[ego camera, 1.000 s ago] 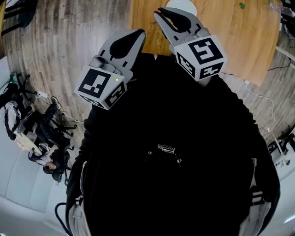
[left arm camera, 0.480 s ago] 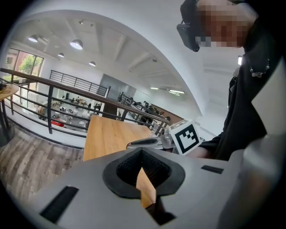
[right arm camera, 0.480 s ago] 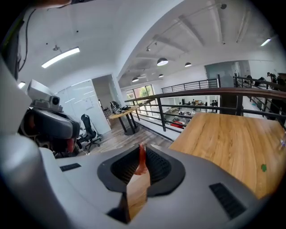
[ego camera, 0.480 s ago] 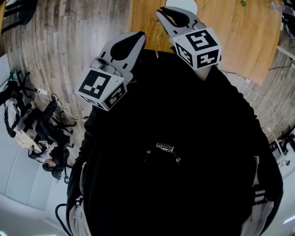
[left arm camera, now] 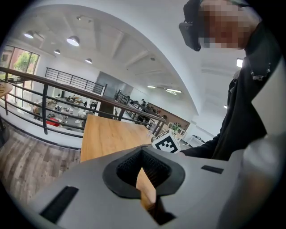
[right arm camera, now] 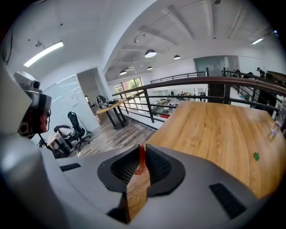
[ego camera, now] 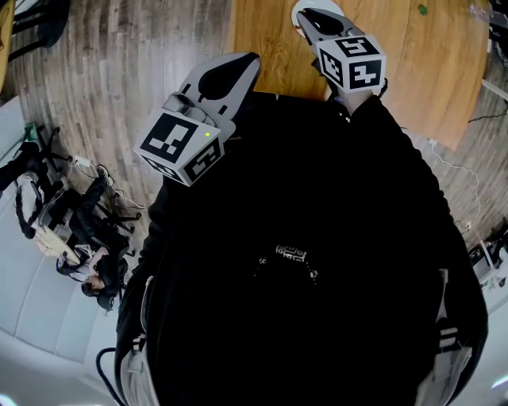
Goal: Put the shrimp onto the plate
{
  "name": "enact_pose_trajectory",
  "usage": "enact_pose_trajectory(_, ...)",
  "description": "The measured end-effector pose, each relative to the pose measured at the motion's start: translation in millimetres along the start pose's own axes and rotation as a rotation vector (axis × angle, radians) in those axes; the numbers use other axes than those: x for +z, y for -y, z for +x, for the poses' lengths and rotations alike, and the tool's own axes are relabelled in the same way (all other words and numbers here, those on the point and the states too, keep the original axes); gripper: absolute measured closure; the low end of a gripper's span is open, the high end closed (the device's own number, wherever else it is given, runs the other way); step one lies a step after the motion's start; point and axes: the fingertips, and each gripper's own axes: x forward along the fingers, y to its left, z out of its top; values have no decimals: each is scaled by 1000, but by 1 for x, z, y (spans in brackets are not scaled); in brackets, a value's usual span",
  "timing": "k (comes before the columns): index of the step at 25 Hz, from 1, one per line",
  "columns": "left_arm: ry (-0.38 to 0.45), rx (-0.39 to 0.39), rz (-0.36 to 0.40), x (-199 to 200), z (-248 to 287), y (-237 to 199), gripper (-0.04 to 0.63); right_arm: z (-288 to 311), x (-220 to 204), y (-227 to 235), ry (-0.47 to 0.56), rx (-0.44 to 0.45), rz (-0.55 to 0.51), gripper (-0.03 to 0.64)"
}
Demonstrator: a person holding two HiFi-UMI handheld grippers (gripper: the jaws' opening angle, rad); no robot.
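Here, the right hand-held gripper (right arm camera: 142,152) pinches the red shrimp (right arm camera: 140,166) between its pads and holds it above the worktop (right arm camera: 214,129) at the white plate (ego camera: 298,11), probably for release there. The left hand-held gripper (left arm camera: 141,166), pressed together and empty, hangs aside.

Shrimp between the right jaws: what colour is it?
Shrimp is red-orange; clearest in right gripper view.

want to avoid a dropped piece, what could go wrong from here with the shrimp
The shrimp is pinched only as a thin sliver in the right gripper, so it may slip. The plate is mostly hidden behind that gripper in the head view; a release could miss onto the table.
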Motion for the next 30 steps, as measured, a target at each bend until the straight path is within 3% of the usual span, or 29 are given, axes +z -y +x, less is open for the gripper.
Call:
enact_pose_trajectory(7,-17,-16,20,15,7,-12,591,21,-21,41,-83,-64,35,561)
enact_pose_trajectory(17,-28,-57,6,22,25,-47,591,63,-68,75,-235,-77,221,561)
enact_pose_trajectory(30,-64,-125,-31,34,48,-55,591,89,-113,96,-434,-158,179,560)
